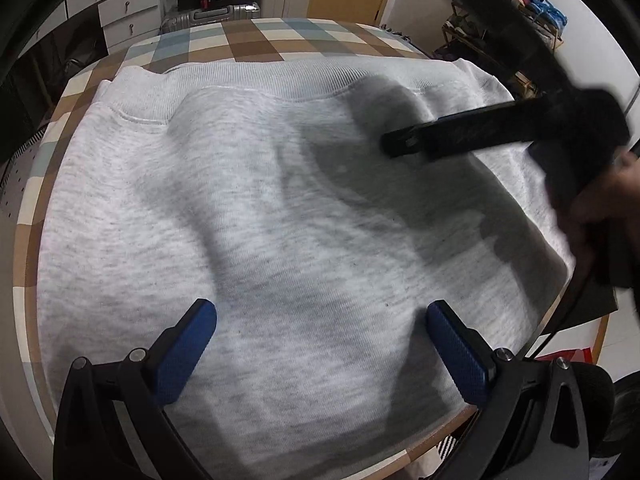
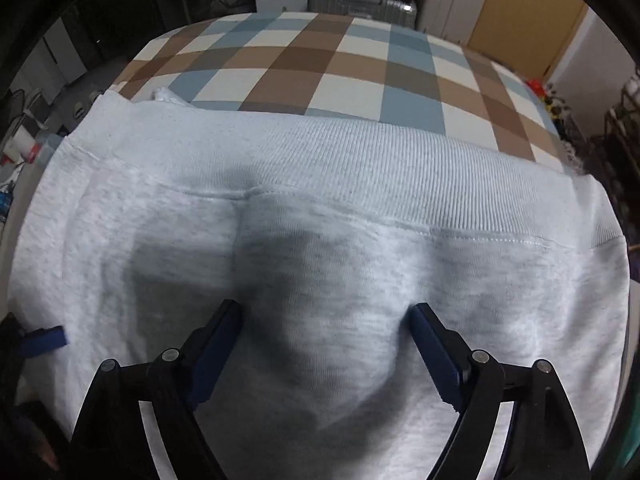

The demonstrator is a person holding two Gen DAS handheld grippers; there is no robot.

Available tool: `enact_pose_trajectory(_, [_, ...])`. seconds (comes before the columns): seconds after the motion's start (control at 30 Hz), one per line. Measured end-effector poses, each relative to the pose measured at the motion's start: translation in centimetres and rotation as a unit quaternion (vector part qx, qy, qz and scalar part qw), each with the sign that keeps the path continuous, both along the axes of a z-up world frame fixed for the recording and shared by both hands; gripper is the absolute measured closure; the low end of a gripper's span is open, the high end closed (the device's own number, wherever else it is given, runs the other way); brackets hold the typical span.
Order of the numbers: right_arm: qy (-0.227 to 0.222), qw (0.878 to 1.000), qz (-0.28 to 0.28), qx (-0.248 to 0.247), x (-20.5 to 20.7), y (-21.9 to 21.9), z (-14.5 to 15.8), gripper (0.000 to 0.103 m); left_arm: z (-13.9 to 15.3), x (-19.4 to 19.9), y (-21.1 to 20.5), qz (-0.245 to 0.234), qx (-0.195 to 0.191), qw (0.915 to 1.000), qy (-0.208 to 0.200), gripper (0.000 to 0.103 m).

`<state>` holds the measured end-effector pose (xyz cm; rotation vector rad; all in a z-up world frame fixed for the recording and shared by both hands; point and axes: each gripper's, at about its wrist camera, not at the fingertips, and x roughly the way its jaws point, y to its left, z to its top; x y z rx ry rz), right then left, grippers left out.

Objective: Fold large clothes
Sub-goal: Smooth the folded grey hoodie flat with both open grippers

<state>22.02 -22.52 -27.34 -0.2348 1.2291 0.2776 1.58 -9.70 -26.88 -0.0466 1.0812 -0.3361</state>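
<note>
Now, a pale heather-grey sweatshirt of thick fleece knit [image 1: 280, 208] is seen spread flat over the checked brown, blue and cream cloth [image 2: 340, 68] that covers the counter, its ribbed hem band [image 2: 400, 168] laid along the far side. It seems to have been laid out broad and smooth like this so that a clean fold can be made. A soft ridge of fabric is raised near the middle, and the hem seam is puckered there.

The left gripper [image 1: 320, 320] is held low over the near part of the garment, its blue-padded jaws spread wide with only flat cloth beneath them; nothing is pinched. It is probably parked there to be ready for the near edge.

The right gripper [image 2: 324, 320] is tilted steeply down over the middle of the sweatshirt, just short of the hem band. Its jaws are spread, a hump of grey fabric lying between them, but the pads are not seen pressing on it, so no grip is counted yet. From the left wrist view the same tool is blurred at the right, gripped by a hand [image 1: 600, 208].

A pinch on that raised fabric is judged to be the likely aim, either for smoothing or for lifting into a fold. White drawers [image 1: 128, 12] and a silver suitcase [image 2: 360, 4] are glimpsed beyond the far edge.
</note>
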Motion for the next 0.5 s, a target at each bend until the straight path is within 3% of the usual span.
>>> enact_pose_trajectory(0.1, [-0.029, 0.999, -0.015, 0.023, -0.4, -3.1, 3.4, 0.032, 0.0, 0.2, 0.0, 0.001, 0.003, 1.0000, 0.001, 0.001])
enact_pose_trajectory(0.17, [-0.055, 0.998, -0.028, -0.003, -0.4, -5.5, 4.7, 0.031, -0.1, 0.5, 0.1, 0.001, 0.004, 1.0000, 0.002, 0.001])
enact_pose_trajectory(0.27, [-0.046, 0.996, -0.060, -0.056, 0.5, -9.1, 3.5, 0.032, -0.1, 0.8, 0.2, 0.001, 0.005, 1.0000, 0.004, 0.001])
enact_pose_trajectory(0.3, [-0.026, 0.995, -0.069, -0.071, 0.9, -10.3, 1.8, 0.035, -0.1, 0.9, 0.2, 0.001, 0.005, 1.0000, 0.004, 0.001])
enact_pose_trajectory(0.33, [0.001, 0.996, -0.064, -0.061, 1.1, -11.4, -0.3, 0.035, -0.2, 0.9, 0.2, 0.000, 0.005, 1.0000, 0.004, 0.001])
enact_pose_trajectory(0.37, [-0.006, 0.997, -0.063, -0.034, 0.7, -12.2, -0.9, 0.034, -0.2, 1.0, 0.2, -0.001, 0.005, 1.0000, 0.004, 0.001])
enact_pose_trajectory(0.43, [-0.014, 0.997, -0.077, 0.012, 0.6, -13.4, -0.8, 0.034, -0.1, 1.0, 0.3, -0.001, 0.003, 1.0000, 0.006, 0.001])
enact_pose_trajectory(0.5, [-0.017, 0.996, -0.081, 0.017, -0.1, -13.6, 0.1, 0.035, 0.2, 0.7, 0.6, 0.007, 0.002, 1.0000, 0.004, 0.001])
